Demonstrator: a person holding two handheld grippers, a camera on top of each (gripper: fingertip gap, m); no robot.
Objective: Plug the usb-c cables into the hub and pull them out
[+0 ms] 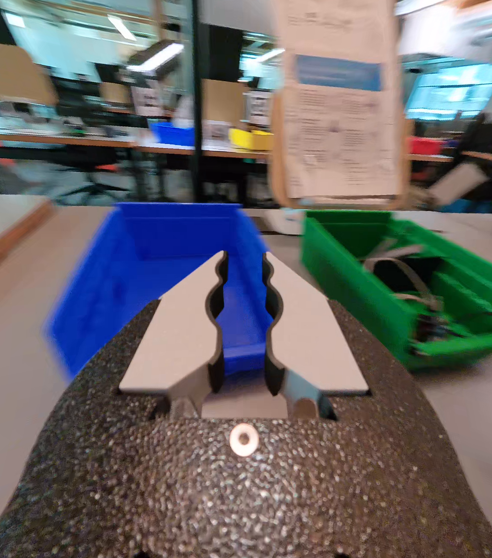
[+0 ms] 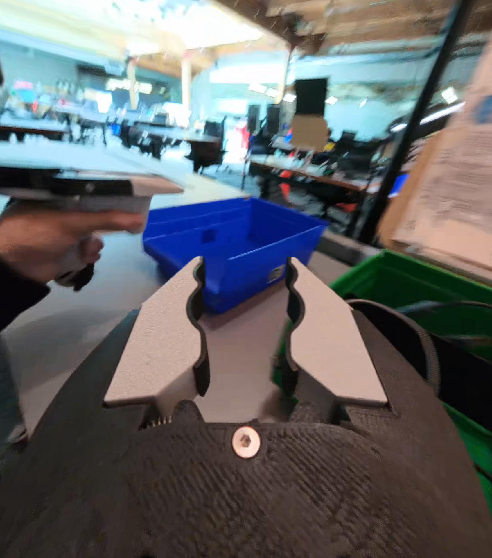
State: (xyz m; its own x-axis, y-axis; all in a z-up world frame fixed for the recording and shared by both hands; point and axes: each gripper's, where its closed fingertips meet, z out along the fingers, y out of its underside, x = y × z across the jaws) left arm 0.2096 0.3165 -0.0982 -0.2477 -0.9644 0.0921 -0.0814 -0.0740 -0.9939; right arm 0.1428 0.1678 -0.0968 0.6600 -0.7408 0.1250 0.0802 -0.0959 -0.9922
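Note:
My left gripper (image 1: 244,256) is open and empty, held above the near end of a blue bin (image 1: 160,271). A green bin (image 1: 344,287) to its right holds grey cables (image 1: 410,271) and dark parts, blurred; I cannot make out a hub. My right gripper (image 2: 244,265) is open and empty, above the table in front of the blue bin (image 2: 238,241), with the green bin (image 2: 419,283) at its right holding a dark looped cable (image 2: 413,329). The left gripper and the hand holding it (image 2: 57,235) show at the left of the right wrist view.
Both bins stand on a grey table (image 1: 12,332) with a wooden edge at the left. A board with papers (image 1: 338,120) stands behind the green bin, and a black pole (image 1: 197,120) behind the blue one. Work benches and chairs fill the room beyond.

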